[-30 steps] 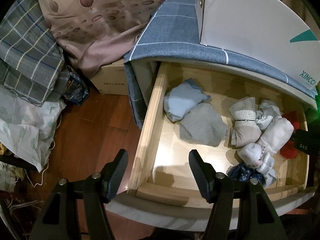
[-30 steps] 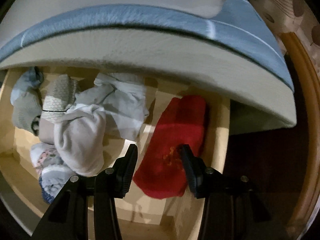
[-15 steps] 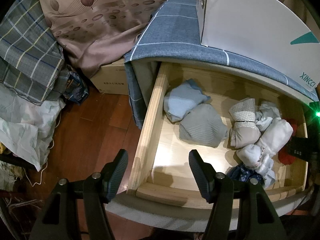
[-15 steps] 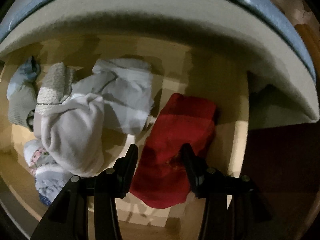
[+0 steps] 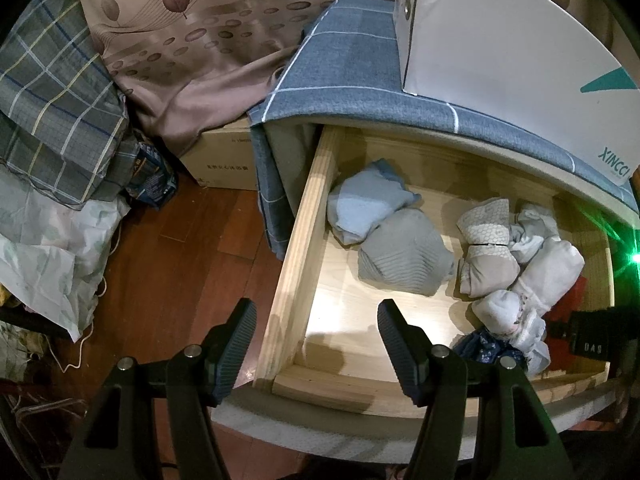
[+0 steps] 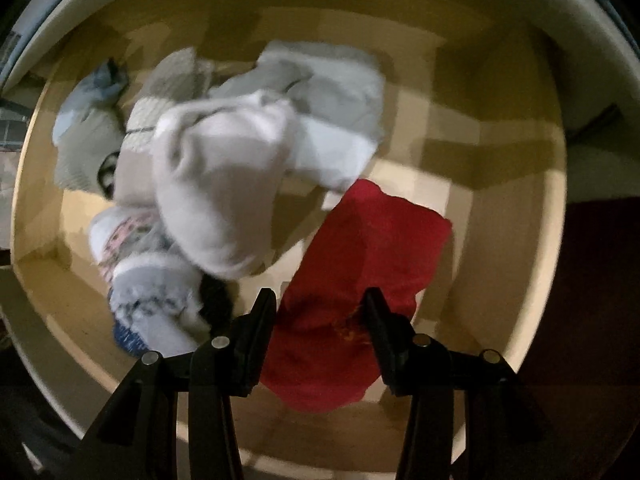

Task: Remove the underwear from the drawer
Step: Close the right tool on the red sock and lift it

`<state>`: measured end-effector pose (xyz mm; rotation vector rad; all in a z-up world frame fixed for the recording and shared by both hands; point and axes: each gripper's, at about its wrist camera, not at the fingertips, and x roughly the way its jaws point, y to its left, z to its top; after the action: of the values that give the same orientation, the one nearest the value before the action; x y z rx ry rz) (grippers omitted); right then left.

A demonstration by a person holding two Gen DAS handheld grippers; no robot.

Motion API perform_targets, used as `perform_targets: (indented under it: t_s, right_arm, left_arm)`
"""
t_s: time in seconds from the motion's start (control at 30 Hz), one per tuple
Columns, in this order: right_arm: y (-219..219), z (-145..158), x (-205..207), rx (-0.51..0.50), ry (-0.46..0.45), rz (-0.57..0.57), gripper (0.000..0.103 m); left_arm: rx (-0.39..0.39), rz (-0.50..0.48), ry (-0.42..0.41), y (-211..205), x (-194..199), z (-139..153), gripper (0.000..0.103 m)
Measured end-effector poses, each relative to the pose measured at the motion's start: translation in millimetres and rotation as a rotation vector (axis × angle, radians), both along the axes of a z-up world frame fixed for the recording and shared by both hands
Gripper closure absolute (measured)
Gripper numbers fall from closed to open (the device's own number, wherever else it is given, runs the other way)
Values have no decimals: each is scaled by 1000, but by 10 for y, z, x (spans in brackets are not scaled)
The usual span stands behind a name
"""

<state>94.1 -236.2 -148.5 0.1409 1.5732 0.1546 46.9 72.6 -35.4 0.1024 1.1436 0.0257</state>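
Note:
The wooden drawer (image 5: 296,240) stands pulled open and holds several rolled garments. A red piece of underwear (image 6: 360,280) lies at the drawer's right end; only a sliver of it (image 5: 576,292) shows in the left wrist view. My right gripper (image 6: 318,312) is open, low inside the drawer (image 6: 520,240), with its fingers on either side of the red underwear's near part. Its black body (image 5: 596,340) shows at the right of the left wrist view. My left gripper (image 5: 316,328) is open and empty above the drawer's front left corner.
In the drawer lie a light blue bundle (image 5: 368,204), a grey bundle (image 5: 404,256), a white roll (image 6: 224,184) and more pale rolls. A white shoe box (image 5: 500,48) stands on the blue cloth-covered top. A cardboard box (image 5: 224,160), curtain and bedding crowd the floor at left.
My right gripper has moved down and forward into the drawer, so its open fingers now straddle the red underwear. The left gripper has stayed still.

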Motion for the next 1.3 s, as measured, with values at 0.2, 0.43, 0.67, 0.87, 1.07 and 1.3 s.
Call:
perform_targets:
  t_s: [0.2, 0.43, 0.67, 0.87, 1.07, 1.3]
  right_arm:
    - [79, 3, -177, 46, 38, -2, 59]
    - [281, 81, -90, 48, 14, -51, 58]
    - [235, 283, -87, 21, -8, -73, 48]
    - [259, 67, -30, -14, 55, -82, 37]
    - [380, -142, 38, -42, 102, -67, 36]
    - [598, -335, 6, -45, 139, -38, 48]
  left_arm:
    - [-2, -2, 1, 2, 2, 4, 38]
    - [-4, 0, 5, -8, 16, 3, 38]
    - [-7, -4, 8, -34, 15, -13, 39]
    - [-13, -1, 14, -28, 12, -24, 39]
    - [-15, -3, 33, -27, 31, -60, 38]
    - [-21, -4, 63, -34, 48, -109, 38]
